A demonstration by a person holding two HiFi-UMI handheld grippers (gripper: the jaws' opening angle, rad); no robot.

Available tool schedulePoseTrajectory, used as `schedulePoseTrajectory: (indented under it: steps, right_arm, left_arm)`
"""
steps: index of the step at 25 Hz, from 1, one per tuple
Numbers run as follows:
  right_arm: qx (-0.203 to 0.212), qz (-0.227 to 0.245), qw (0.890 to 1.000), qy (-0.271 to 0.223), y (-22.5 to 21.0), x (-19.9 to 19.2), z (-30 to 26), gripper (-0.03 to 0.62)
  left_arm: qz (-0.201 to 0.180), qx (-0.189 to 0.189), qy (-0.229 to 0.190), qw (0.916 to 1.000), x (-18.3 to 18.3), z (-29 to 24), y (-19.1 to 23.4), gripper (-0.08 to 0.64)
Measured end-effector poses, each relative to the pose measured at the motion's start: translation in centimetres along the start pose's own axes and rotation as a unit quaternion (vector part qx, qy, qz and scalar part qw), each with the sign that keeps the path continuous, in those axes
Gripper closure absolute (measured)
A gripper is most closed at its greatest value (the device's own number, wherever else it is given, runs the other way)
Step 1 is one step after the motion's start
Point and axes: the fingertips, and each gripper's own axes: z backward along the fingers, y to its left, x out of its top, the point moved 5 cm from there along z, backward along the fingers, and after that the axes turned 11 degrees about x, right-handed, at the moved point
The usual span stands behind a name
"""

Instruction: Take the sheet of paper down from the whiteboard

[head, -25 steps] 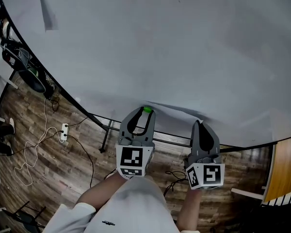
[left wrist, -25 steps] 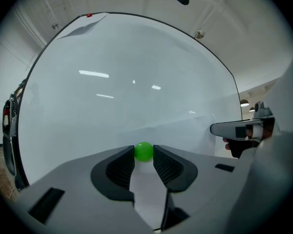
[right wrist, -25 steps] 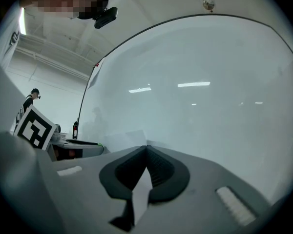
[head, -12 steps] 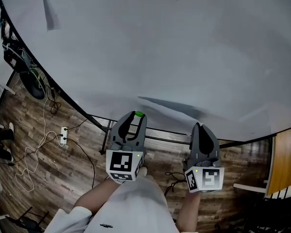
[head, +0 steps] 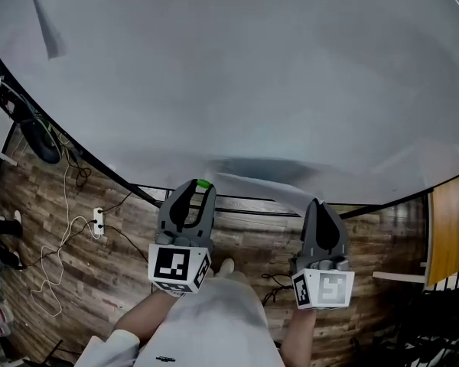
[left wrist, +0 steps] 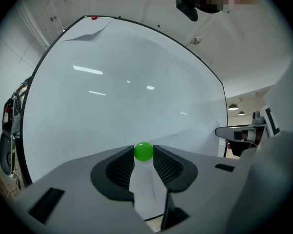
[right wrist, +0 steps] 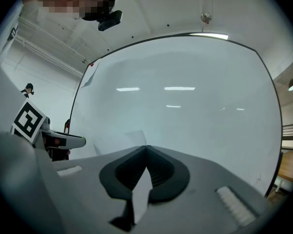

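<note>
White thin sheet of paper [head: 269, 188], smooth and slightly curled, sits low in front of the glossy whiteboard [head: 252, 67], one edge pinched in the clenched right tongs [head: 315, 204]. Left tongs [head: 201, 185] grasp a small round green ball [left wrist: 143, 151]. Wood-plank floor [head: 76, 274] below.

One whiteboard [head: 252, 75], two sheets of paper [head: 279, 192], left gripper [head: 197, 189] and right gripper [head: 315, 205], one green ball [head: 203, 183], one red magnet [left wrist: 94, 17], one power strip [head: 99, 222]
</note>
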Motion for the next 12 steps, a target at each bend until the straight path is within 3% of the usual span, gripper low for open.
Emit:
schedulePoseTrajectory:
  steps: [7, 12]
  right_arm:
    - [-0.033, 0.021, 0.999, 0.014, -0.8, -0.8, 2.6, 0.583]
    - [-0.055, -0.013, 0.998, 0.01, -1.7, -2.4, 4.1, 0.583]
  left_arm:
    - [-0.005, -0.022, -0.003, 0.9997, 0.3, 0.6, -0.4, 0.437]
    - [-0.002, -0.039, -0.008, 0.9992, 0.1, 0.6, -0.4, 0.437]
